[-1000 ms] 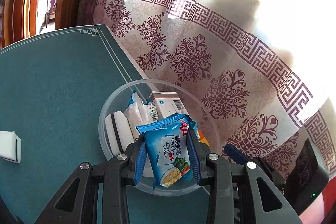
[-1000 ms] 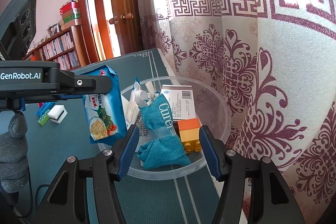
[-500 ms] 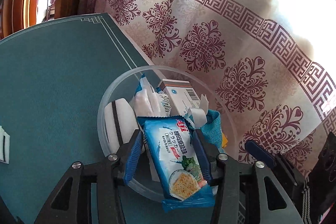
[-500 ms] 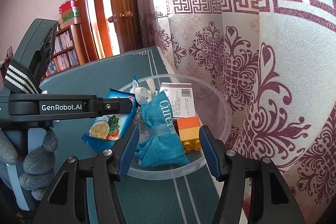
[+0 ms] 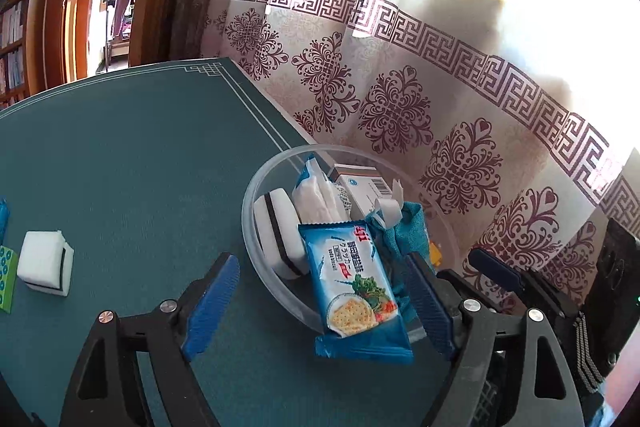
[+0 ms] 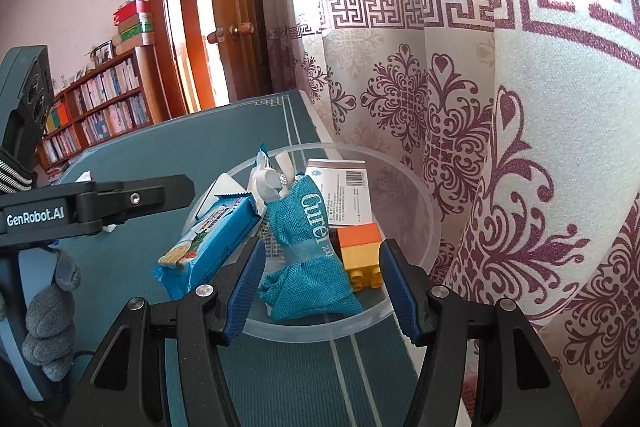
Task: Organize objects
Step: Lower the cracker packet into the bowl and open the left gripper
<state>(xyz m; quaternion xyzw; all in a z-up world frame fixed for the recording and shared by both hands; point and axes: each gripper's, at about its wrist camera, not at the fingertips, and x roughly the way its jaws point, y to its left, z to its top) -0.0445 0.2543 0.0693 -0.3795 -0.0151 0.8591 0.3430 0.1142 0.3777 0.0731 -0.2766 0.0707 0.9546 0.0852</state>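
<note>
Through the left wrist camera I see my left gripper [image 5: 320, 303] with its jaws opening wide; the cracker packet [image 5: 354, 283] lies between them, touching neither pad, propped over the near rim of the clear bowl [image 5: 256, 227] on the green bench [image 5: 140, 167]. Past the jaws the bowl holds a white sponge [image 5: 278, 227], a tissue pack [image 5: 316, 195], a small box [image 5: 362, 183] and a teal pouch [image 5: 404, 231]. Left of the jaws, another white sponge [image 5: 46, 263] sits on the bench. Through the right wrist camera my right gripper [image 6: 322, 287] hovers at the bowl's near rim, jaws apart and gripping nothing; the teal pouch [image 6: 310, 251] lies between them and an orange-yellow block [image 6: 360, 251] by the right jaw. The packet [image 6: 206, 247] leans out left of the jaws, under the left gripper's arm.
</note>
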